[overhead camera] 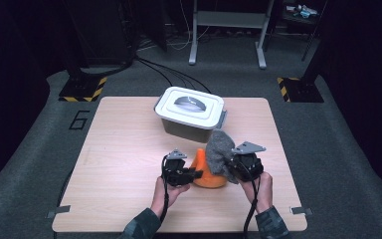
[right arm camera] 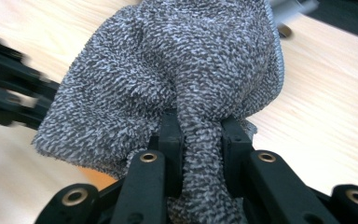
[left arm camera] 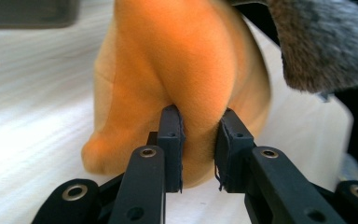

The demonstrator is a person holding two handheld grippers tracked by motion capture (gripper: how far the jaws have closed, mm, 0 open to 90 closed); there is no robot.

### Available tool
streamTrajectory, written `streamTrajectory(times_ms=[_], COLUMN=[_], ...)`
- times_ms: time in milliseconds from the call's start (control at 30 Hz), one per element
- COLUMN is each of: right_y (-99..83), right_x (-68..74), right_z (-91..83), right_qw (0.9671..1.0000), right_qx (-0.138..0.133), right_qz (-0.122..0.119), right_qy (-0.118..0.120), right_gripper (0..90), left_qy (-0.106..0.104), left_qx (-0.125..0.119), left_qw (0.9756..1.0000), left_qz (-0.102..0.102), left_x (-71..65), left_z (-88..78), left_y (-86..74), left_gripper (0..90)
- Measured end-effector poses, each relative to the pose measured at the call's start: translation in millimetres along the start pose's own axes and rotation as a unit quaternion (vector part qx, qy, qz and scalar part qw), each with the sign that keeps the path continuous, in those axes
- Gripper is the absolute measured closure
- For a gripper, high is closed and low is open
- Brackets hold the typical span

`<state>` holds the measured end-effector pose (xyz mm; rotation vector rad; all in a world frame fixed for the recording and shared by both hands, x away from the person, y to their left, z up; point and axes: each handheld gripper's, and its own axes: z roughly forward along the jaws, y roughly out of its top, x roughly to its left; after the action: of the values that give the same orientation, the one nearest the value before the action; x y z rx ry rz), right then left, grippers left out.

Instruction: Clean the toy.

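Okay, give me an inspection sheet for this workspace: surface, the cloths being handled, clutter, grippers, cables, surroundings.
Surface: light wooden table, tape tabs at its near corners.
Job's things: orange cloth bunched on the table; grey cloth lifted beside it.
Clutter: lidded grey and white bin behind the cloths, lid on.
Grippers: left gripper shut on a fold of the orange cloth; right gripper shut on a fold of the grey cloth.
Cables: one trails from each gripper along the forearm; black cables run across the floor behind the table.
Surroundings: dark carpeted floor, a grey metal stand, two hazard-striped bases, a floor mark like a 6.
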<state>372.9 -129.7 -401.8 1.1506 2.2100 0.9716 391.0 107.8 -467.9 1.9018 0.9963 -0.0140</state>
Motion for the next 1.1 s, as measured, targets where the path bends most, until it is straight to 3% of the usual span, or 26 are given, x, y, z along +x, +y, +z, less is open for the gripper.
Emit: streamTrajectory(times_ms=[133, 200, 233, 300, 367, 533, 633, 667, 733, 800, 833, 900, 967, 1067, 1100], right_y=[6.2, 3.9, 1.9, -2.8, -8.6, -30.9, -40.6, -41.2, -40.1, -39.5, -39.8, -40.0, -39.7, -36.1, -33.9], right_x=[21.4, 27.3, 25.2, 16.3, 7.1, -16.3, -20.1, -18.9, -18.4, -19.8, -20.4, -21.5, -20.4, -16.7, -14.8], right_z=[10.1, 23.6, 28.6, 33.5, 33.9, 32.6, 37.3, 37.9, 38.5, 39.5, 39.5, 40.3, 39.3, 34.1, 31.2], right_qw=[0.999, 0.9982, 0.998, 0.9987, 0.9988, 0.9975, 0.9971, 0.997, 0.997, 0.9969, 0.9966, 0.9968, 0.9966, 0.9979, 0.9982], right_qx=[0.021, 0.034, 0.035, 0.037, 0.039, 0.069, 0.071, 0.072, 0.071, 0.073, 0.075, 0.073, 0.076, 0.062, 0.056], right_qz=[-0.03, -0.047, -0.049, -0.022, -0.012, 0.017, 0.028, 0.028, 0.028, 0.028, 0.034, 0.031, 0.033, 0.015, 0.011], right_qy=[0.027, 0.014, 0.017, 0.027, 0.027, 0.0, 0.002, -0.002, -0.004, -0.005, -0.004, -0.006, -0.005, -0.015, -0.019], right_gripper=[74.6, 74.7, 74.7, 74.8, 74.7, 74.7, 74.8, 74.8, 74.8, 74.8, 74.7, 74.7, 74.7, 74.7, 74.7], left_qy=[0.002, 0.01, 0.01, 0.007, 0.011, 0.002, 0.005, 0.023, 0.032, 0.058, 0.052, 0.068, 0.071, 0.069, 0.064], left_qx=[0.005, 0.01, 0.009, 0.005, 0.003, -0.003, 0.0, 0.004, 0.001, 0.005, 0.006, 0.022, 0.025, 0.019, 0.014], left_qw=[0.9999, 0.9998, 0.9997, 0.9997, 0.9998, 0.9998, 1.0, 0.9996, 0.9987, 0.9944, 0.9939, 0.9911, 0.9887, 0.9902, 0.992], left_qz=[-0.015, -0.014, -0.019, -0.024, -0.017, -0.019, 0.001, 0.018, 0.04, 0.088, 0.097, 0.112, 0.13, 0.12, 0.107], left_x=[-2.7, 1.1, 3.8, 8.0, 8.4, 12.2, 9.0, 4.7, -0.1, -6.7, -7.2, -6.9, -4.3, -1.8, -0.7], left_z=[-1.7, -1.5, -1.0, -0.3, 0.1, 0.8, 0.1, -1.3, -4.2, -7.4, -7.0, -1.1, 6.3, 6.2, 4.8], left_y=[-0.8, -3.0, -4.4, -6.1, -7.1, -8.1, -5.3, -3.8, -2.6, -2.9, -3.8, -6.4, -11.2, -13.0, -13.5], left_gripper=[74.4, 74.5, 74.5, 74.5, 74.5, 73.3, 64.5, 58.8, 49.1, 43.0, 41.2, 39.6, 44.4, 64.0, 67.6])
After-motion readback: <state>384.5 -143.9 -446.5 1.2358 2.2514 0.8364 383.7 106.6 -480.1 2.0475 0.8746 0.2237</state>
